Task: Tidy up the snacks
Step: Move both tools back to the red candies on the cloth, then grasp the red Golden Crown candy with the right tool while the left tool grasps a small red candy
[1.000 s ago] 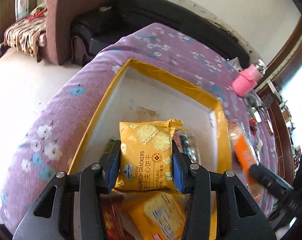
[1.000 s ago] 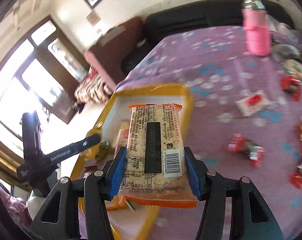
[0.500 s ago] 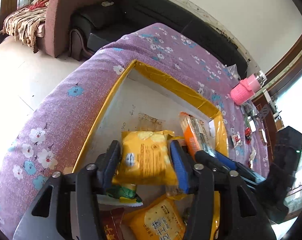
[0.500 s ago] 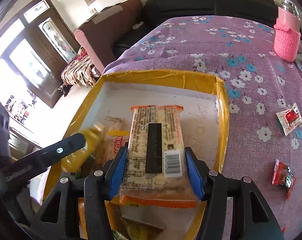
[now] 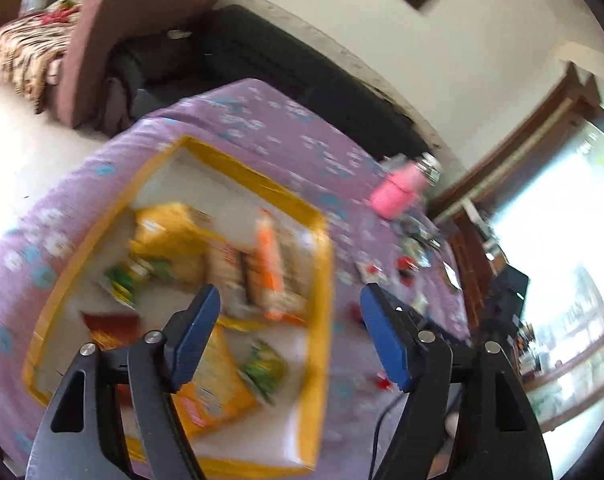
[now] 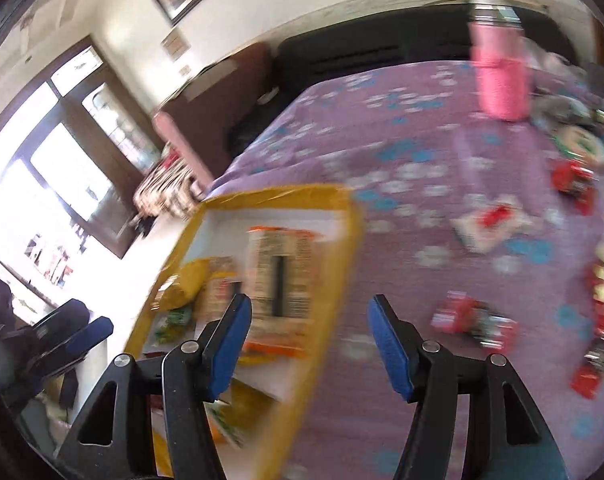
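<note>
Left gripper (image 5: pixel 289 336): blue-padded jaws spread wide, nothing between them; held above the near part of the box. Right gripper (image 6: pixel 308 346): jaws likewise spread and empty, held over the box's right rim and the cloth beside it.

Box (image 5: pixel 322 280): shallow, yellow-rimmed, white inside, lying on the purple flowered tablecloth (image 5: pixel 261 120). Both views are blurred, so labels cannot be read.

Contents of the box:
- Orange-edged cracker pack (image 5: pixel 269 264), lying flat toward the far right side; in the right wrist view it shows its printed back with a dark stripe (image 6: pixel 281 276).
- Yellow cracker bag (image 5: pixel 173 236), left of the orange-edged pack, toward the far left.
- Second yellow bag (image 5: pixel 213 384), at the near side, under the left gripper.
- Green-printed sachets (image 5: pixel 125 280), near the left wall; another green one (image 5: pixel 263 368) toward the near right.
- Red packet (image 5: pixel 109 326), near left.

Outside the box:
- Small red wrapped snacks (image 6: pixel 474 320), scattered on the cloth to the right, well apart from the box.
- White packet with red print (image 6: pixel 490 224), on the cloth right of the box.
- Pink bottle (image 6: pixel 500 76), upright at the far edge of the table.
- Dark sofa (image 5: pixel 261 60), behind the table.
</note>
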Action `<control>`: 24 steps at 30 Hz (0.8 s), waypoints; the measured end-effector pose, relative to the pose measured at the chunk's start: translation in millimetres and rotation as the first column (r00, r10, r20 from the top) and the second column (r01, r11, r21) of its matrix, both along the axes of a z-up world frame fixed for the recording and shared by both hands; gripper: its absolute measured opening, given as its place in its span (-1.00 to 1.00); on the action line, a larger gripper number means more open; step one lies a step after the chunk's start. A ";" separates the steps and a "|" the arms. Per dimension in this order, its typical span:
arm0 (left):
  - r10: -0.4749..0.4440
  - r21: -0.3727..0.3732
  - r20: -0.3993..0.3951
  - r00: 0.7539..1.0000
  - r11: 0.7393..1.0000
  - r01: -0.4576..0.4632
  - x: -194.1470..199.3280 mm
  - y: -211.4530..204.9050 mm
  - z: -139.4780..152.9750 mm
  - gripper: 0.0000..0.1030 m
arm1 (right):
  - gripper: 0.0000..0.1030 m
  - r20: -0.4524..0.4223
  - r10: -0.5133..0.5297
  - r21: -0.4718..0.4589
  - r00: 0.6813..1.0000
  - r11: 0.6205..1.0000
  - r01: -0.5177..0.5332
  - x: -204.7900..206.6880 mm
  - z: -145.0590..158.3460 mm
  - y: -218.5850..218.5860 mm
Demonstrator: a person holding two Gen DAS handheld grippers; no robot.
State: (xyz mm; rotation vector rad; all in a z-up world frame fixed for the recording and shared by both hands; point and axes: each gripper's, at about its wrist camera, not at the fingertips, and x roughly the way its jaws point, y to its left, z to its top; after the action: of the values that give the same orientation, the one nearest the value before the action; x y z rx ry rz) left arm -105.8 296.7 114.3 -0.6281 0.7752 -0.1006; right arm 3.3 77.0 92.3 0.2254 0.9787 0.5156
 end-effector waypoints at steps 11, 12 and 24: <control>-0.199 0.072 -0.056 0.978 0.977 0.203 11.3 -96.6 -11.4 0.40 | 0.27 -0.018 -0.312 -0.075 0.950 0.948 0.310 12.8 -15.9 -191.1; -0.210 0.067 -0.068 0.975 0.974 0.214 14.4 -102.8 -14.6 0.40 | 0.27 -0.025 -0.318 -0.084 0.948 0.945 0.315 14.7 -19.4 -199.0; -0.269 0.113 -0.127 0.955 0.952 0.283 26.6 -150.5 -24.4 0.40 | 0.24 -0.026 -0.277 -0.232 0.960 0.936 0.264 45.2 -62.3 -176.5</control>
State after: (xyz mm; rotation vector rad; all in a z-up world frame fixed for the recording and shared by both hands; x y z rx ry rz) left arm -79.2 146.2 89.9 -0.4002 0.9672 -0.2720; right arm 48.5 -99.4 30.0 0.1673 1.0353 0.1427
